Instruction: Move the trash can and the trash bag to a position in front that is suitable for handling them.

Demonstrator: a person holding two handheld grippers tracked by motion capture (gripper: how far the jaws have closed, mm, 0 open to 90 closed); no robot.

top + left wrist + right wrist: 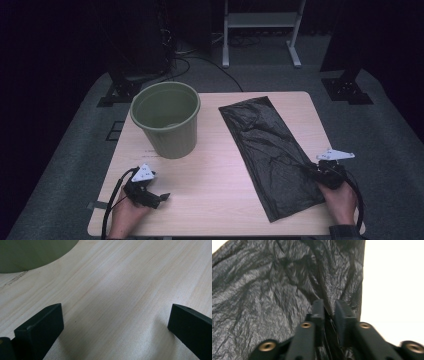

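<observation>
A black plastic bag [270, 145] lies flat and crinkled on the right half of the wooden table [215, 170]. My right gripper [312, 170] sits at the bag's right edge near the front. In the right gripper view its jaws [329, 310] stand close together with a raised fold of the bag [262, 290] pinched between them. A green bucket [167, 120] stands upright at the back left, and its wall shows in the left gripper view [30, 255]. My left gripper [160, 197] rests near the front left, jaws [115, 322] wide apart over bare wood, holding nothing.
Beyond the table's far edge stand dark equipment stands [135, 65], a white frame [260, 30] and cables on the grey floor. Bare wood [220, 150] lies between the bucket and the bag.
</observation>
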